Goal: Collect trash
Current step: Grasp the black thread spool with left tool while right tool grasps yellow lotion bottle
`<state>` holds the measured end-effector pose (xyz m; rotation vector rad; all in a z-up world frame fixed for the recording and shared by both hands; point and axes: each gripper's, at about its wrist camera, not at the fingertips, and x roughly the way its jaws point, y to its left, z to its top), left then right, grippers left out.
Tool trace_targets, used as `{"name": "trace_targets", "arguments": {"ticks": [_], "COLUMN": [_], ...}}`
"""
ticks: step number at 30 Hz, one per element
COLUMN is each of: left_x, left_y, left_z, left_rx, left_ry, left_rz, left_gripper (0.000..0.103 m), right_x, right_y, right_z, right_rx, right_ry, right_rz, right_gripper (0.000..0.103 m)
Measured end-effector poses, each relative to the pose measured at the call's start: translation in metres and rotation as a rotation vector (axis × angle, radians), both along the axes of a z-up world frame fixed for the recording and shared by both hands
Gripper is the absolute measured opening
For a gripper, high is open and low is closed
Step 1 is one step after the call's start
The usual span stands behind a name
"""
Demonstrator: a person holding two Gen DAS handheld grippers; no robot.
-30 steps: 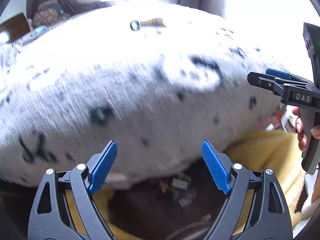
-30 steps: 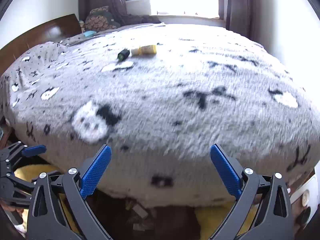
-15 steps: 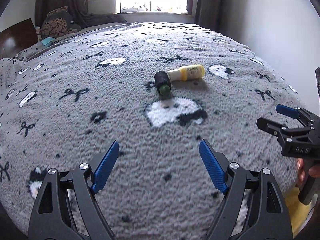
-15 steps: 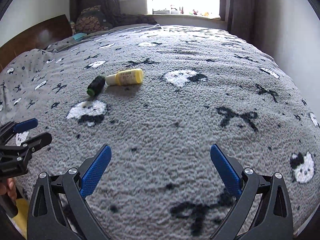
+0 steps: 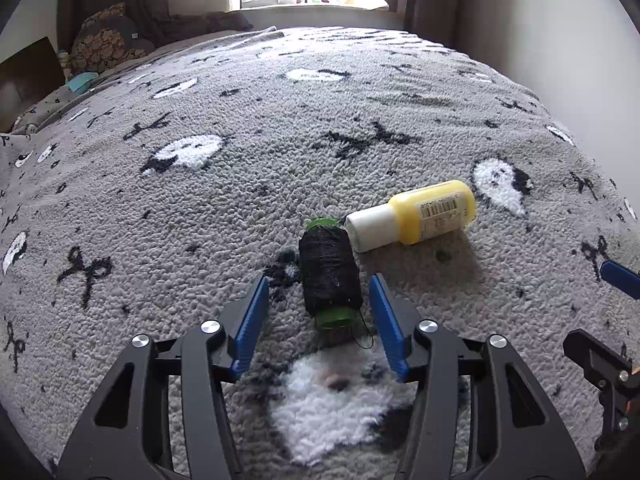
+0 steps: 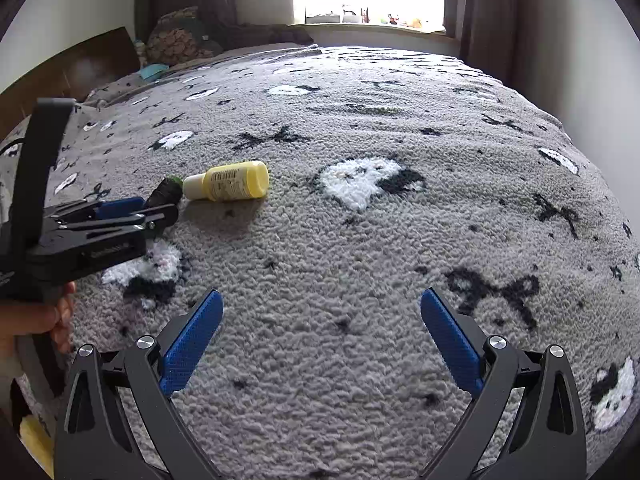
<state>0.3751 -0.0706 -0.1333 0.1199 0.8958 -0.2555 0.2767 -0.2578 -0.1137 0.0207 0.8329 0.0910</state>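
A person's left gripper (image 5: 316, 308), black-framed with blue ribbed pads, angles steeply down over a grey fleece blanket patterned with black bows and white cat faces (image 5: 224, 216), its jaws closing around a spool of black thread on a green plastic core (image 5: 329, 276). The spool lies on its side squarely between the two pads, a sliver of blanket showing on either side, so neither pad presses on it. A loose strand of thread curls off the spool's near end. Just beyond the spool's far end, to the right of the gripper's line, a small yellow plastic bottle with a white cap and barcode label (image 5: 416, 214) lies on its side, cap almost touching the spool. From the right wrist view, the left hand (image 6: 52, 316) wraps the tool's handle from below. The right gripper (image 6: 320, 344) hangs well off to the bottle's right, tilted down, jaws spread wide over bare blanket with nothing between them.
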Motion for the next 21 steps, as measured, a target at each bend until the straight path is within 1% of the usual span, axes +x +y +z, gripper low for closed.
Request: {"name": "trace_targets", "arguments": {"ticks": [2,3,4,7,11,16,21], "left_x": [0.005,0.004,0.003,-0.004,-0.014,-0.024,-0.034], "left_y": [0.0,0.002,0.004,0.018,0.049,0.081,0.087], "left_z": [-0.003,-0.001,0.002,0.012,0.021,0.02,0.016], "left_rx": [-0.005,-0.011,-0.014,0.01,0.019,0.017,0.034], "left_ry": [0.014,0.01,0.006,-0.02,-0.037,-0.024,-0.024], "left_rz": [-0.002,-0.004,-0.005,0.003,0.038,0.065,0.041], "left_gripper": [0.029,0.025,0.025,0.025,0.025,0.025,0.025], "right_x": [0.01,0.014,0.02,0.033,0.054,0.083,0.11], "right_y": [0.005,0.007,0.011,0.024,0.049,0.081,0.1], "right_z": [0.001,0.001,0.002,0.004,0.006,0.001,-0.011], "right_rx": [0.017,0.024,0.028,0.018,-0.003,-0.006,0.014], "right_ry": [0.005,0.007,0.01,0.006,0.002,0.017,0.063], "right_rz": [0.008,0.009,0.009,0.011,0.028,0.052,0.016], "right_gripper": [0.099,0.099,0.099,0.099,0.099,0.099,0.099]}}
